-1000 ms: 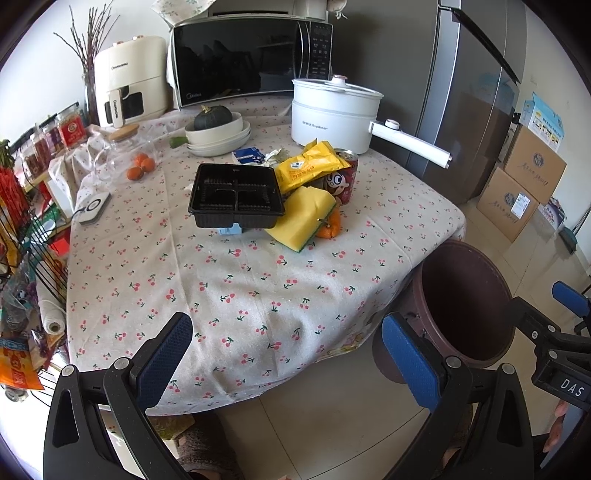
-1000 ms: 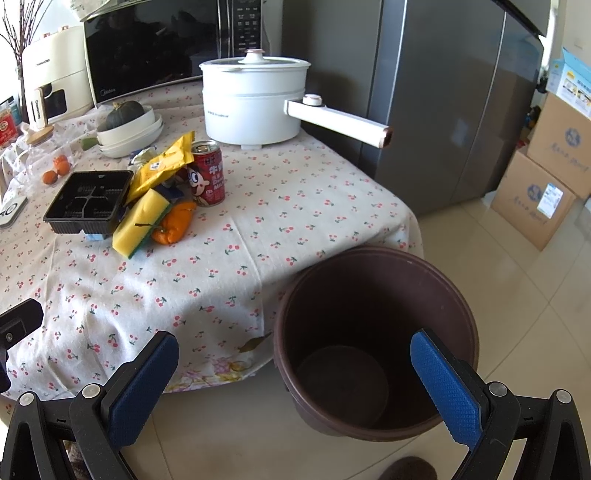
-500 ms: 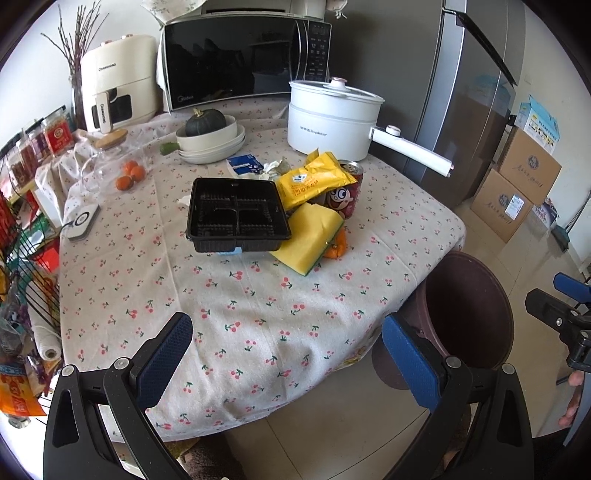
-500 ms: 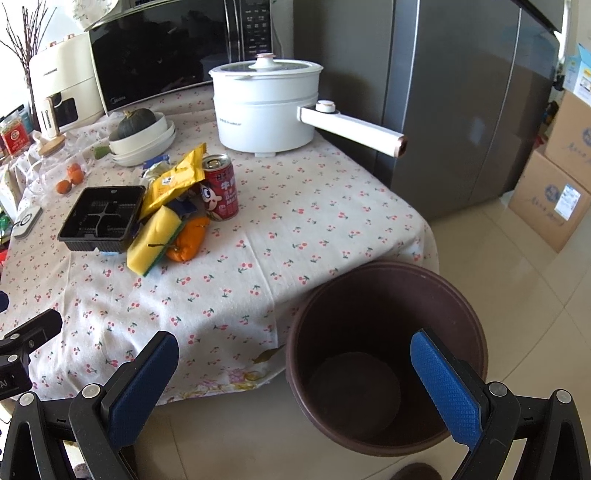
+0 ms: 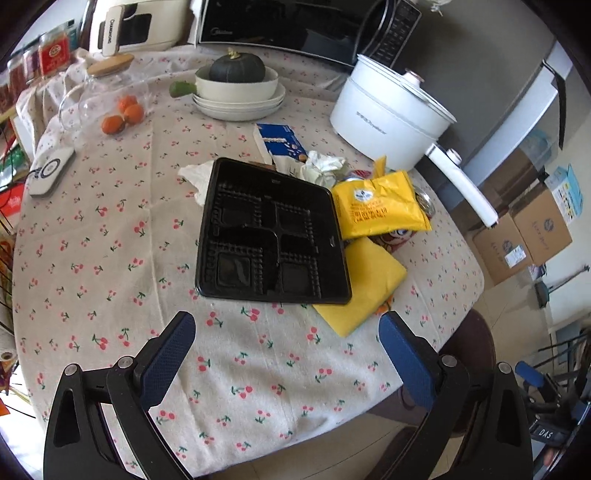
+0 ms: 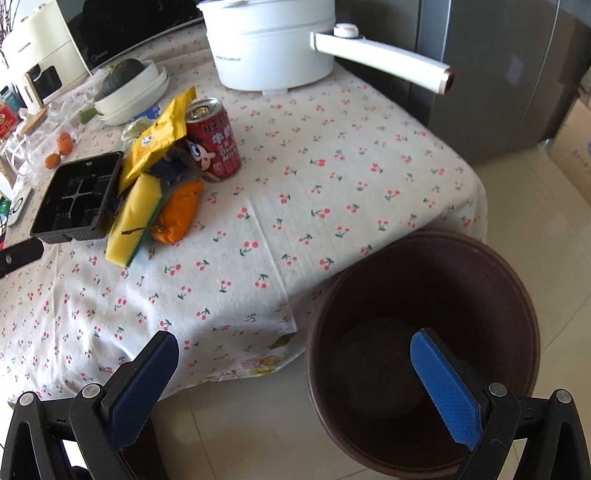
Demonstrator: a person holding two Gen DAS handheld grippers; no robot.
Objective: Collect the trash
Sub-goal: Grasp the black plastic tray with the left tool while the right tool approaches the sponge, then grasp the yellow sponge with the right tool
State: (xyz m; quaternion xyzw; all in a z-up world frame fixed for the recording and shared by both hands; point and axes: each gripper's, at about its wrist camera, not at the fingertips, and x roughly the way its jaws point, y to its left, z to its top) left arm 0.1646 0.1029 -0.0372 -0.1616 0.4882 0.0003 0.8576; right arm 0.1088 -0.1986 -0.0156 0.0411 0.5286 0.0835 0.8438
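A black plastic food tray (image 5: 271,236) lies on the cherry-print tablecloth (image 5: 110,258), also in the right wrist view (image 6: 79,195). Beside it are a yellow snack bag (image 5: 380,205), a yellow sponge (image 5: 360,284), a red drink can (image 6: 214,140), an orange wrapper (image 6: 179,212), crumpled paper (image 5: 323,166) and a blue-white carton (image 5: 280,142). My left gripper (image 5: 286,354) is open and empty above the table, just short of the tray. My right gripper (image 6: 295,376) is open and empty over the brown trash bin's (image 6: 513,295) near rim and the table edge.
A white electric pot (image 5: 388,114) with a long handle (image 6: 380,55) stands at the back right. Stacked bowls with a squash (image 5: 238,83), a glass jar with oranges (image 5: 107,103), a microwave (image 5: 306,22) and an air fryer (image 5: 136,22) line the back. Cardboard boxes (image 5: 524,236) sit on the floor.
My left gripper has moved forward and up over the table toward the black tray. My right gripper has moved closer to the table edge and the bin.
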